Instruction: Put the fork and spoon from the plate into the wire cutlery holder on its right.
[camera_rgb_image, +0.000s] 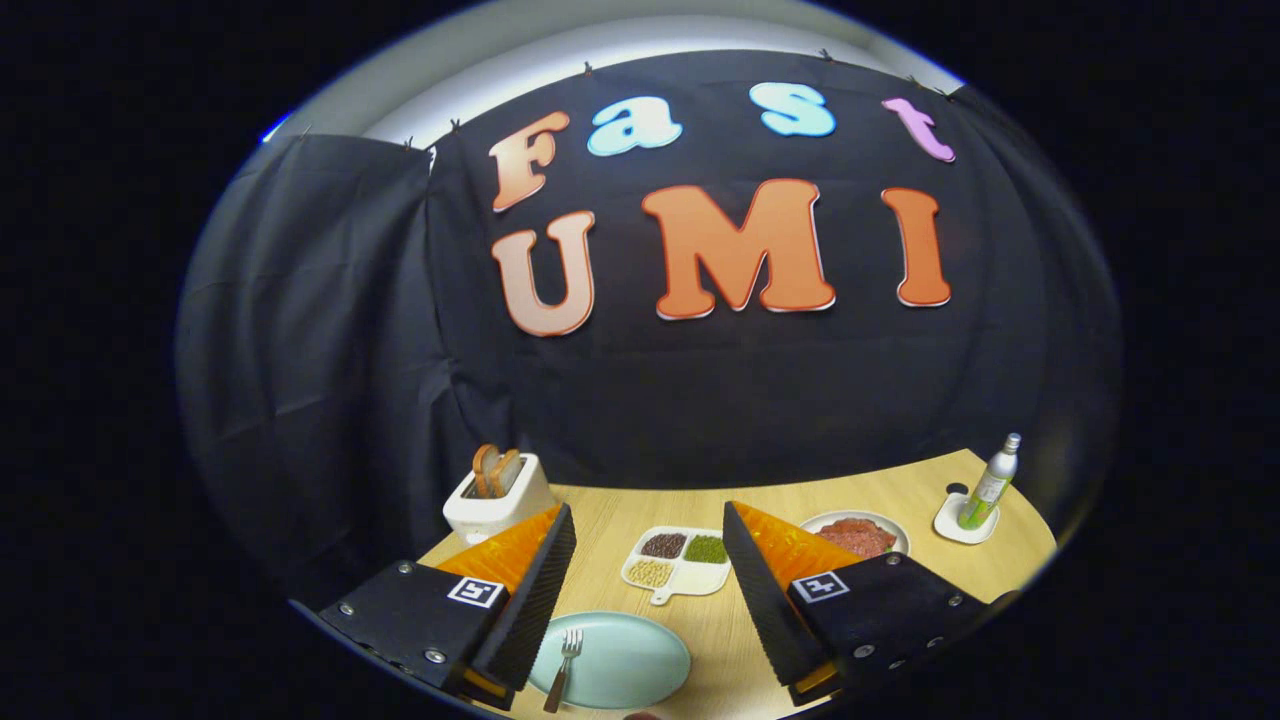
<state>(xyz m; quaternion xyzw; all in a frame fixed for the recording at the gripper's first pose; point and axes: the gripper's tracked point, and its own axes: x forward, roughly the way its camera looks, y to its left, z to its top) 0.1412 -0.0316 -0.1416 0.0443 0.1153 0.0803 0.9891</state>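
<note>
Between the spread fingers of the gripper (648, 560) lies a shiny metal fork (564, 667) on a smooth, glossy plate (625, 662). The table (890, 492) beyond looks like matt pale wood; the wall (330, 330) is creased matt cloth.

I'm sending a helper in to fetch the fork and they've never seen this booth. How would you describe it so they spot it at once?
Start at the wooden table and find the pale green plate between the open gripper's fingers. The fork lies on the plate's left side, tines pointing away: the one slim metal piece on it.

Fork (564, 668) on plate (630, 665); divided tray (678, 563) behind.
</note>
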